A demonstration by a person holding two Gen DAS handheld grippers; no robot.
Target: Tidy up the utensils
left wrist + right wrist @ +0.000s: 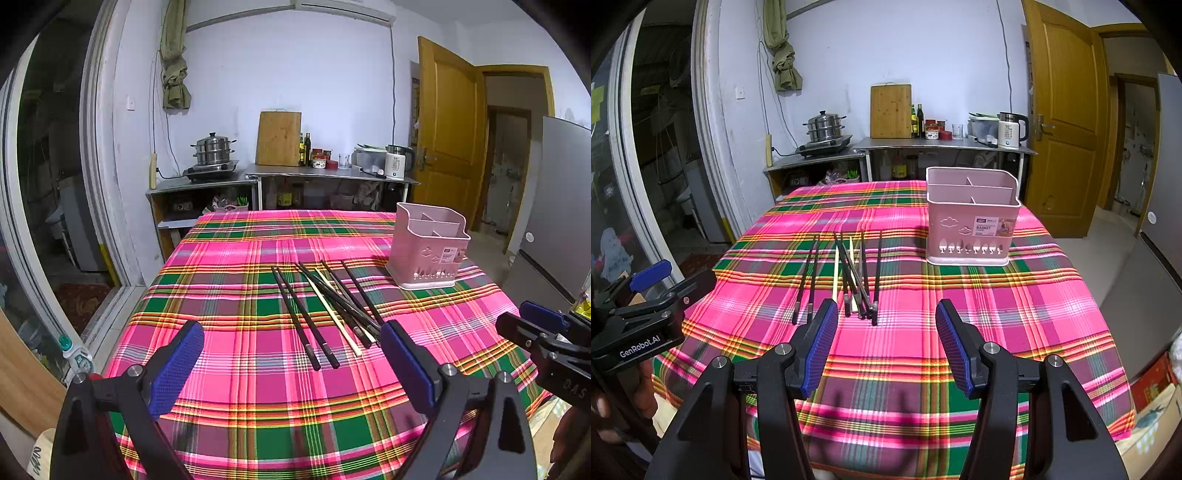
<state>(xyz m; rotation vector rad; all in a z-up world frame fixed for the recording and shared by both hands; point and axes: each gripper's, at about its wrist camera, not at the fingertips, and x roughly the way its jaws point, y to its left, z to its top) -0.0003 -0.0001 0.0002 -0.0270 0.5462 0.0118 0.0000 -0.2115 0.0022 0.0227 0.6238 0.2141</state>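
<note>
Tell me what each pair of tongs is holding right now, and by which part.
Nothing. The left tongs and right tongs both stand open above the tablecloth; the chopsticks lie loose beside the empty pink basket.

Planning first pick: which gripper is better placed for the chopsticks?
Left, probably. The left gripper is open with the chopsticks' near ends between its fingers; from the right gripper they lie left of centre. Both are empty.
</note>
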